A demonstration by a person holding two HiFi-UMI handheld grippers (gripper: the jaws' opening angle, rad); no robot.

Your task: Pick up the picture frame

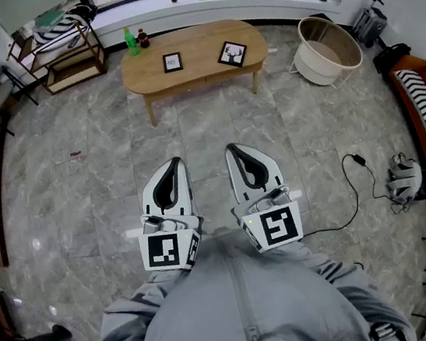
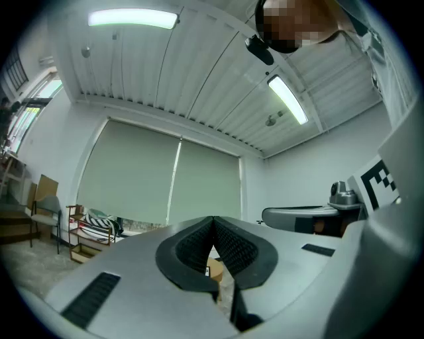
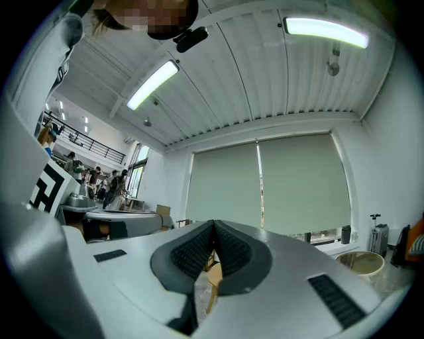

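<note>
Hovering short of table (image 1: 196,50) | left gripper (image 1: 174,162) pressed together (empty) | right gripper (image 1: 232,148) same | straight frame (image 1: 172,62), skewed frame (image 1: 232,53) on table

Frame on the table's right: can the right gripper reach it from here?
Probably not yet: the right gripper is shut near the body, and the frame lies on the table well across the floor.

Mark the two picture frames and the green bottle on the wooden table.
left frame (image 1: 172,62): head view, middle of its picture.
right frame (image 1: 232,53): head view, middle of its picture.
green bottle (image 1: 130,43): head view, middle of its body.
</note>
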